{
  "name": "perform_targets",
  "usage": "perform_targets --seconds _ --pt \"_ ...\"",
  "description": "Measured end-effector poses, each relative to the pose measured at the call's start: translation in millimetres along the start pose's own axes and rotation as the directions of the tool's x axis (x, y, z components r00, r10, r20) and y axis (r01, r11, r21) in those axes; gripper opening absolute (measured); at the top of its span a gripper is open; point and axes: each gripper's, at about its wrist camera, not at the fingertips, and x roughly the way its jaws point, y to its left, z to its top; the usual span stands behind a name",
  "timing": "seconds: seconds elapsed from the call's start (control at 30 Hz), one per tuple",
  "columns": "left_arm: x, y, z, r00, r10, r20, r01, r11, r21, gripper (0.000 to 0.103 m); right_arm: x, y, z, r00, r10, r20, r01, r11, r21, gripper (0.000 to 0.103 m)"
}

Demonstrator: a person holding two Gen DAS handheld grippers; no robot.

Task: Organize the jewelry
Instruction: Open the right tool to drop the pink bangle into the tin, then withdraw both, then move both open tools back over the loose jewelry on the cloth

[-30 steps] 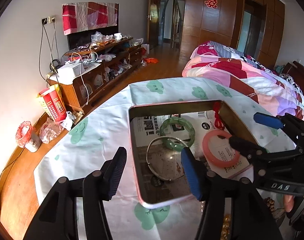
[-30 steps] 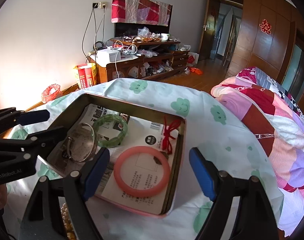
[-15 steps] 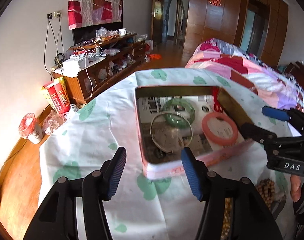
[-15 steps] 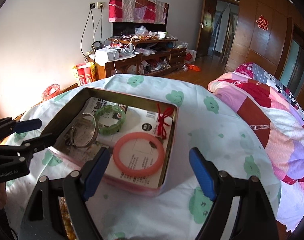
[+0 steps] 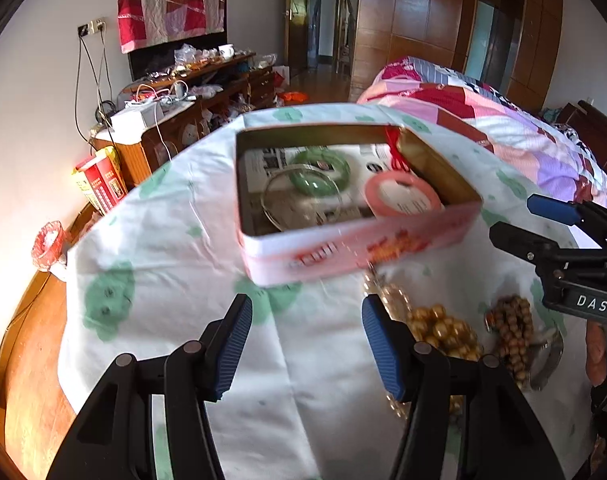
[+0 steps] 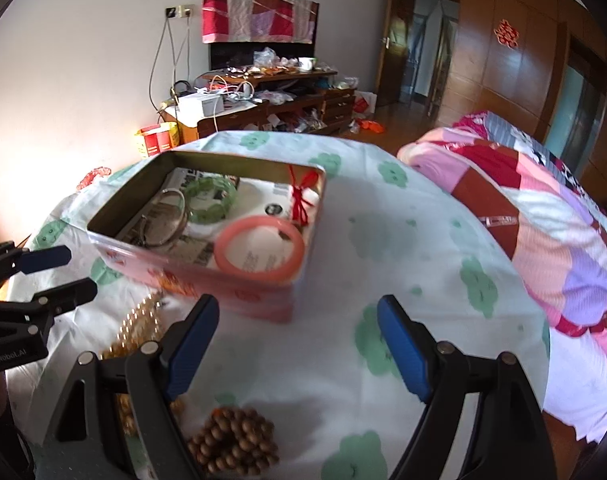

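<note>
An open pink tin box [image 5: 343, 246] [image 6: 207, 280] stands on the clothed table. In it lie a pink bangle [image 5: 401, 194] [image 6: 259, 249], a green bangle [image 5: 321, 172] [image 6: 211, 198], a silver bangle [image 5: 299, 202] [image 6: 165, 220] and a red cord [image 5: 395, 156] [image 6: 299, 196]. In front of the box lie gold beads [image 5: 443, 330] [image 6: 137, 330] and a brown wooden bead bracelet [image 5: 511, 334] [image 6: 233, 440]. My left gripper [image 5: 307, 346] is open and empty, in front of the box. My right gripper [image 6: 299, 346] is open and empty, above the cloth near the wooden beads.
The table has a white cloth with green cloud prints [image 5: 151, 248] [image 6: 403, 260]. A bed with a patchwork quilt [image 5: 503, 128] [image 6: 543, 216] is to the right. A cluttered wooden TV cabinet [image 5: 183, 120] [image 6: 263, 96] stands along the far wall.
Both grippers have pulled back from over the box toward the table's near side. The bead pieces in front of the box have come into view. Both stay open.
</note>
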Motion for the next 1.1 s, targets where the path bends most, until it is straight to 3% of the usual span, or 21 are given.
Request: perform_targets --seconds 0.4,0.8,0.9,1.03,1.1 --pt "-8.0 -20.0 -15.2 1.0 -0.013 -0.014 0.013 0.999 0.035 0.058 -17.3 -15.5 -37.8 1.0 -0.002 -0.022 0.005 0.994 0.108 0.084" --pt "-8.0 -45.0 -19.3 0.999 -0.043 -0.009 0.044 0.994 0.101 0.058 -25.4 -12.9 -60.6 1.0 -0.011 -0.026 0.014 0.994 0.11 0.084" --pt "-6.2 -48.3 -18.4 0.997 -0.08 -0.011 0.08 0.99 0.115 0.042 -25.5 -14.2 -61.0 1.0 -0.018 -0.018 0.02 0.992 0.121 0.084" --pt "1.2 -48.4 -18.8 0.991 -0.12 -0.058 0.126 0.986 0.107 0.013 -25.3 -15.9 -61.4 1.0 -0.022 -0.013 0.023 0.991 0.134 0.086" --pt "-2.4 -47.5 -18.9 0.989 -0.139 -0.047 0.144 0.984 0.105 0.01 -24.7 -15.2 -61.6 1.0 -0.024 -0.015 0.025 0.991 0.132 0.086"
